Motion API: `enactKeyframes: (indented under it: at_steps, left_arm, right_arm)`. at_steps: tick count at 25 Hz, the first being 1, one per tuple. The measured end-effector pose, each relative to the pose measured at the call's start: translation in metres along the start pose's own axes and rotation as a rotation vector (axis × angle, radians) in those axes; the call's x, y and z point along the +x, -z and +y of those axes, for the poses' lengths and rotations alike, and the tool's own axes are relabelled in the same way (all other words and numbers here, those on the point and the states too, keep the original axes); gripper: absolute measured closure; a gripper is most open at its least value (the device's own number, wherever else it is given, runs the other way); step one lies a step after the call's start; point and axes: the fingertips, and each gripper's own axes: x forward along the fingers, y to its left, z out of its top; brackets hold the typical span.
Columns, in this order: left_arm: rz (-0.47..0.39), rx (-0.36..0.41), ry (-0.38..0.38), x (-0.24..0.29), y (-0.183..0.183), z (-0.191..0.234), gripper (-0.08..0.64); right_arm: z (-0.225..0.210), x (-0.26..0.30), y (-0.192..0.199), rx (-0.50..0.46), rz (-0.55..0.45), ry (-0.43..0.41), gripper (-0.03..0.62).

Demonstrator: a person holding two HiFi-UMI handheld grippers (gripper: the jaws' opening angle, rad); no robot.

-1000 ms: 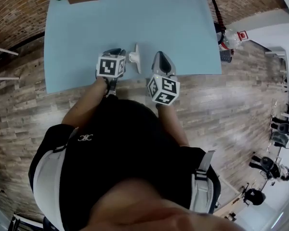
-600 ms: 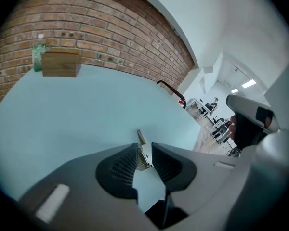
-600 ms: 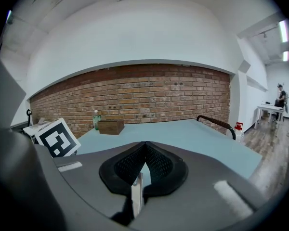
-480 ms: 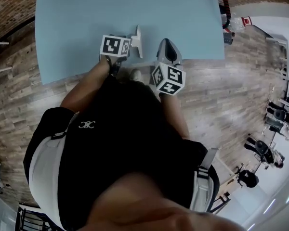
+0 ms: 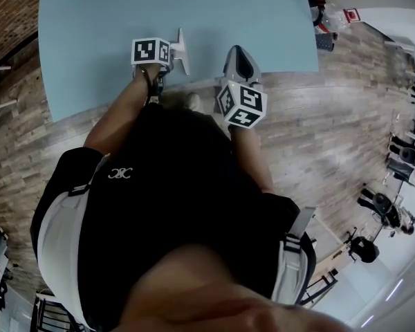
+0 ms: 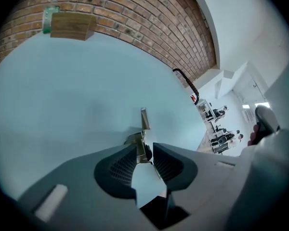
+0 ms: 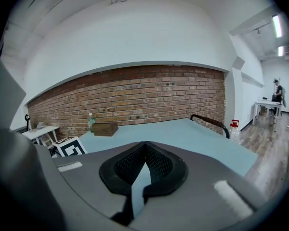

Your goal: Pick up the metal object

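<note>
Brick wall (image 7: pixel 135 95) behind, plank floor (image 5: pixel 332 116) below. Pale blue table (image 5: pixel 124 19) fills most of my head view. The person stands at its near edge in a black shirt (image 5: pixel 173 185).

Left gripper (image 5: pixel 164 55) sits low over the near part of the table, marker cube up. From its own view, the left gripper (image 6: pixel 145 148) has its jaws coming apart. The metal object (image 6: pixel 143 121) stands between them, close against the left pad, with a gap showing on the right-pad side. I see no pad pressing it.

Right gripper (image 5: pixel 237 50) hangs just to the right of the left one, over the table's near edge. In its own view, the right gripper (image 7: pixel 144 146) has its tips meeting and nothing is between them.

Wooden box (image 6: pixel 72 25) sits at the far side of the table by the wall, with a green bottle (image 6: pixel 49 18) just beside it.

The metal object (image 5: pixel 180 50) is a thin pale piece on edge, on the near part of the table, right beside the left gripper's cube. It rises a little past the jaw tips.
</note>
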Motion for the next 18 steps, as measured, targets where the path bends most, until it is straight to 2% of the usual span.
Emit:
enactKeyframes:
  at_steps: [14,18]
  left_arm:
    - [0.025,-0.082,0.027,0.025,-0.011,-0.011,0.494]
    - [0.019,-0.106,0.069,0.026,-0.015,-0.02,0.525]
  right_arm:
    - [-0.024,0.014,-0.003,0.01,0.015,-0.017,0.578]
    - [-0.028,0.016,-0.007,0.007,0.012,-0.028,0.578]
